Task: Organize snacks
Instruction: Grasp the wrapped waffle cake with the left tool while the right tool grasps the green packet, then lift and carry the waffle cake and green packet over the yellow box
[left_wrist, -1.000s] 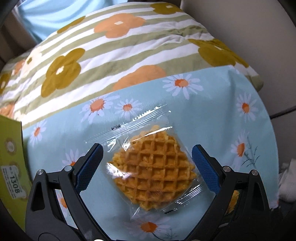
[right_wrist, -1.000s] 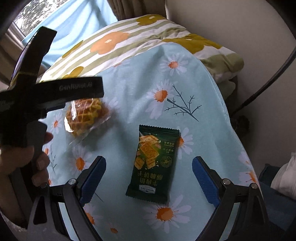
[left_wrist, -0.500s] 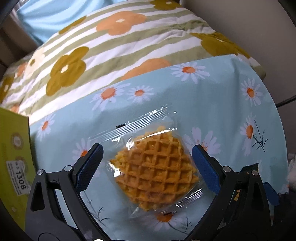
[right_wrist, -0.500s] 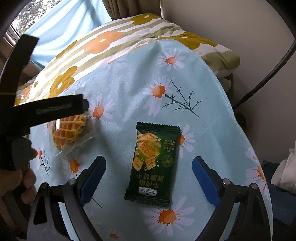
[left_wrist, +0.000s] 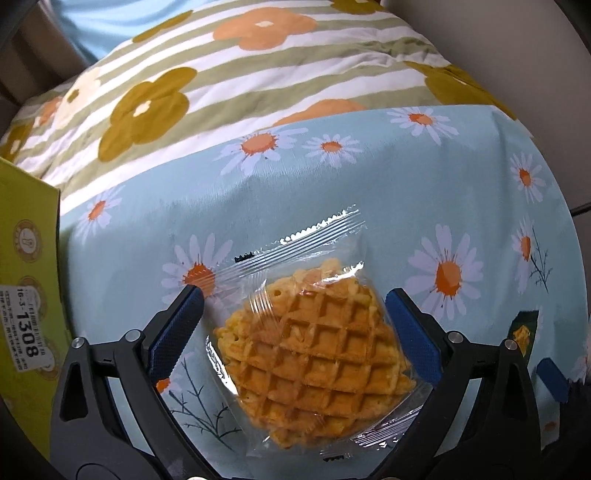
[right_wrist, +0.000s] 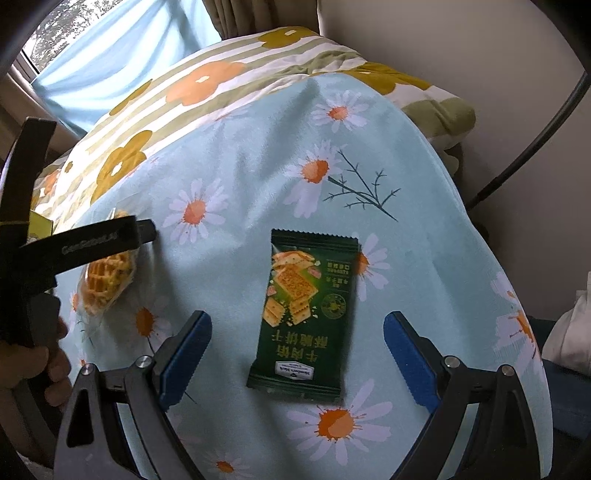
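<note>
Left wrist view: the left tongs (left_wrist: 291, 321) are standing wide open, straddling the waffle (left_wrist: 314, 354), which is lying in its clear wrapper in the lower centre of the frame on the daisy cloth (left_wrist: 369, 192). The blue pads (left_wrist: 173, 332) are sitting on either side of the wrapper, close to it; actual contact cannot be confirmed. This placement is centring the waffle between the pads, which is probably preparation for closing across its width. The wrapper's crimped seal is pointing toward the upper right, clear of the pads. A yellow-green box (left_wrist: 26, 280) is filling the left edge of the frame and is a likely destination for the snacks. A striped flowered quilt (left_wrist: 221, 74) is lying across the upper frame.

Right wrist view: the right tongs (right_wrist: 297, 350) are likewise spread open, holding nothing. The green cracker pack (right_wrist: 304, 317) is lying flat on the cloth in the centre of the frame, with its lower half between the pads and a clear gap on each side. Its long axis is running along the fingers, so a closing move would be squeezing its short sides. At the left of the frame, the left tongs are positioned over the waffle, with the holding hand (right_wrist: 33, 369) showing below at the left edge. Neither snack is lifted yet.
</note>
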